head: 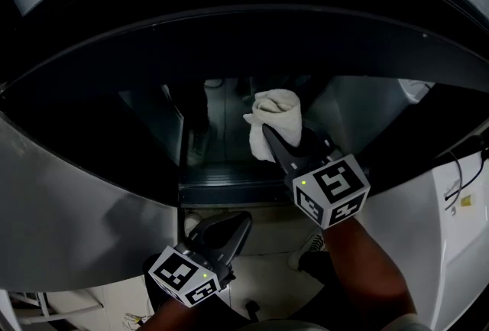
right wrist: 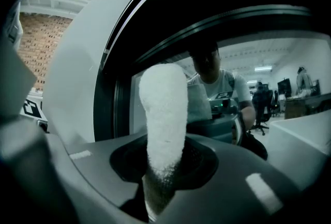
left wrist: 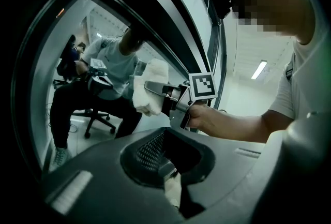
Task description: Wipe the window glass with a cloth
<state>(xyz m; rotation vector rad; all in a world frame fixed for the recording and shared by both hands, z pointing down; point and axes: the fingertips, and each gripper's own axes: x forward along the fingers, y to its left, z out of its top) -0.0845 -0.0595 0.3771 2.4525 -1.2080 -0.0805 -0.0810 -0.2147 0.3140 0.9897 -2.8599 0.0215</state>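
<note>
A white cloth [head: 276, 119] is pressed against the dark window glass [head: 221, 131], just right of the pane's middle. My right gripper [head: 271, 140] is shut on the cloth from below. In the right gripper view the cloth [right wrist: 161, 114] rises out of the closed jaws of the right gripper [right wrist: 160, 179] in front of the glass [right wrist: 269, 78]. My left gripper [head: 233, 226] hangs lower, under the window's sill, away from the glass, jaws together and holding nothing. The left gripper view shows its own jaws [left wrist: 165, 166] closed, and beyond them the cloth [left wrist: 150, 88] in the right gripper [left wrist: 151, 86].
A thick black frame [head: 252, 24] arches over the window. Grey panel [head: 76, 199] lies to the left, white panel [head: 451, 230] with a thin cable [head: 458, 169] to the right. The glass mirrors a seated person and an office chair [left wrist: 90, 114].
</note>
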